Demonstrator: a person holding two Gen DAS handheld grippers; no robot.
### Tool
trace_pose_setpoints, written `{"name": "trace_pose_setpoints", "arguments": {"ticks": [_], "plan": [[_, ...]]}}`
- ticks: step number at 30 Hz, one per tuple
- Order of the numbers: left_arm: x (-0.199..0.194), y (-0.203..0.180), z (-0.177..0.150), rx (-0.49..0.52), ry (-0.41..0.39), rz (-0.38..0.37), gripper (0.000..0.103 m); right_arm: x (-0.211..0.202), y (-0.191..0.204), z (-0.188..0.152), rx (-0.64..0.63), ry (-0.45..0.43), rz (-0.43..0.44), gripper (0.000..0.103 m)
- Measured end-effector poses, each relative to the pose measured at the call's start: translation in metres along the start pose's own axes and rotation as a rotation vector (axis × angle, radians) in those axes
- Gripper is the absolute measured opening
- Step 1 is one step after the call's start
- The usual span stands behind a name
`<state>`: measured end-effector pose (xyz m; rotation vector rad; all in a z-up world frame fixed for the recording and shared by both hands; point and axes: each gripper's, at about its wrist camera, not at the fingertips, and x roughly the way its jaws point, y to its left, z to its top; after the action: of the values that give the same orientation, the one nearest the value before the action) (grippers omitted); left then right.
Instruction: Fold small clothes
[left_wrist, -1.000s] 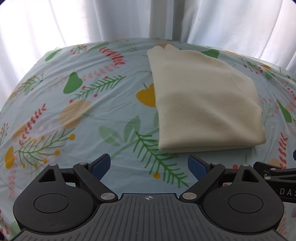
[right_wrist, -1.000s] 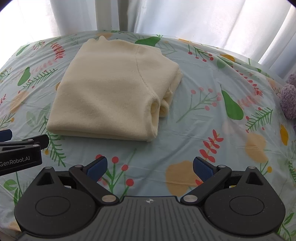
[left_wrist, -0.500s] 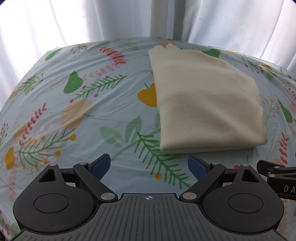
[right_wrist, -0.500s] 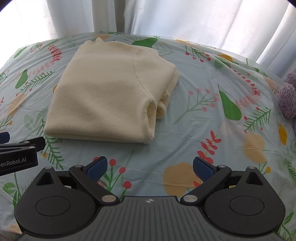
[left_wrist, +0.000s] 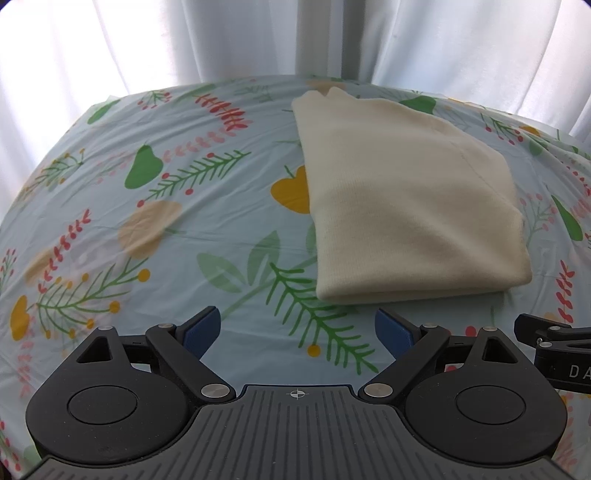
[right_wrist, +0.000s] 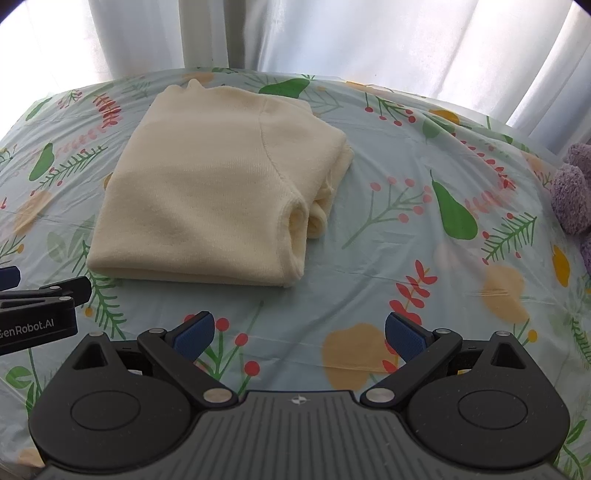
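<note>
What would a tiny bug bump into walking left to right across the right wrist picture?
Left claw → folded cream sweater → green pear print → fuzzy purple toy.

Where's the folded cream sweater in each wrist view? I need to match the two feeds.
Left wrist: the cream sweater lies right of centre, its folded edge just beyond the open left claw.
Right wrist: the sweater lies left of centre, its rolled sleeve ends facing right.
Shared landmark: the green fern sprig printed at its near-left corner.
</note>
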<state>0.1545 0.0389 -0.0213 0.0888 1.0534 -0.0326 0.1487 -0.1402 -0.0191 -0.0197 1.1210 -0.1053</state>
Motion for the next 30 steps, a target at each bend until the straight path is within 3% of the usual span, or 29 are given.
{"name": "trace_pose_setpoints", "arguments": {"ticks": [30], "plan": [[-0.0009,-0.0033,0.0012,0.019,-0.010,-0.006,0.095,-0.0026,-0.0043,-0.0008,0.019,-0.016,-0.008,0.099]]}}
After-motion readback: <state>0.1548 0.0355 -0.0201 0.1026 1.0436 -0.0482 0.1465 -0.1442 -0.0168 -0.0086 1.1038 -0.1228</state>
